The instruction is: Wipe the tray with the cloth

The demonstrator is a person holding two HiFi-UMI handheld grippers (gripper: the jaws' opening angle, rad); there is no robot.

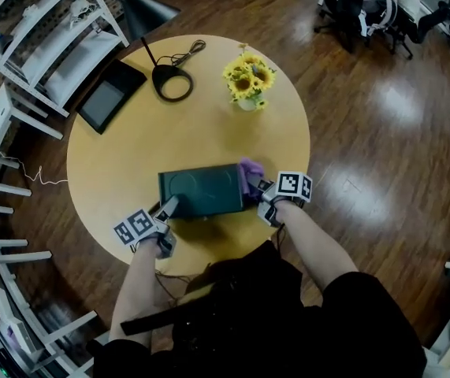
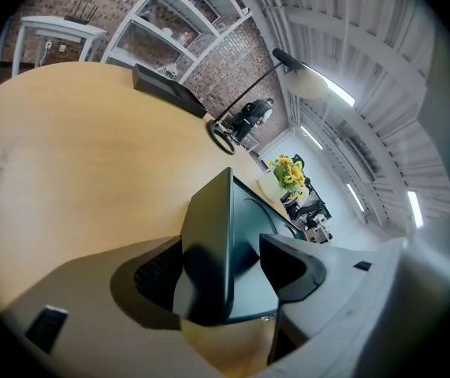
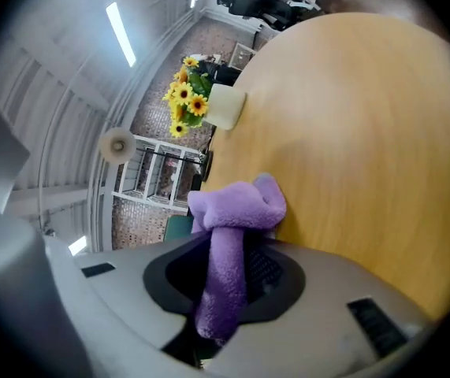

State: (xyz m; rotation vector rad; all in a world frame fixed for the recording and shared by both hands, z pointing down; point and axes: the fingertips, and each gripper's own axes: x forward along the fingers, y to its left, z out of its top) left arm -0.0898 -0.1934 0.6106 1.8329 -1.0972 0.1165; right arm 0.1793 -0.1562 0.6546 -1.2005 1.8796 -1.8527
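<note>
A dark green tray [image 1: 201, 191] lies at the near middle of the round wooden table [image 1: 130, 156]. My left gripper [image 1: 165, 209] is shut on the tray's near-left corner. In the left gripper view the tray's rim [image 2: 213, 235] stands between the two pads of that gripper [image 2: 225, 278]. A purple cloth [image 1: 251, 173] sits bunched at the tray's right edge. My right gripper [image 1: 264, 195] is shut on it. In the right gripper view the cloth [image 3: 236, 207] runs down between the jaws of the gripper [image 3: 228, 278], its bunched end over the table.
A small vase of sunflowers [image 1: 248, 81] stands at the back right of the table. A black tablet [image 1: 110, 94] and a lamp's ring base [image 1: 172, 81] with its cord are at the back left. White shelving [image 1: 43, 38] stands to the left, and office chairs [image 1: 366, 6] beyond.
</note>
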